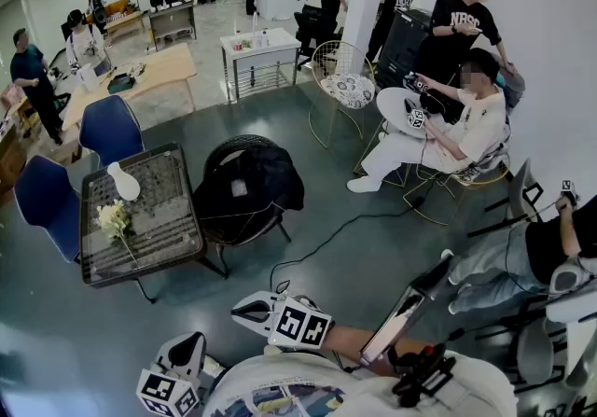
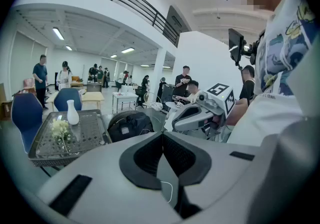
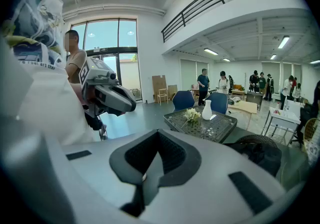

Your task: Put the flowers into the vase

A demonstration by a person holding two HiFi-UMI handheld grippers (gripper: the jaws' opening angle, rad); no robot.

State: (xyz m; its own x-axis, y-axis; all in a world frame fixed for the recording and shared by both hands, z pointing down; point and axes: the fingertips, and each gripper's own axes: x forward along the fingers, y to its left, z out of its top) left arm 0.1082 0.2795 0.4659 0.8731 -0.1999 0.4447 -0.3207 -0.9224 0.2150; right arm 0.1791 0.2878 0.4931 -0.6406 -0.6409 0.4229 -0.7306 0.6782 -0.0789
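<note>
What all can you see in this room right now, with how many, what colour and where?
table: one, dark mesh top, left side
vase: one, white, upright on the table
flowers: one bunch, pale, lying on the table beside the vase
blue chairs: two, blue, on the table's far side
round chair: one, black, right of the table, with a dark bundle on it
wire chair: one, pale frame, mid-room
seated person: one, white clothes, right side
standing people: several, mostly dark clothes, background
left gripper: one, grey, jaws shut, empty
right gripper: one, grey, jaws shut, empty
</note>
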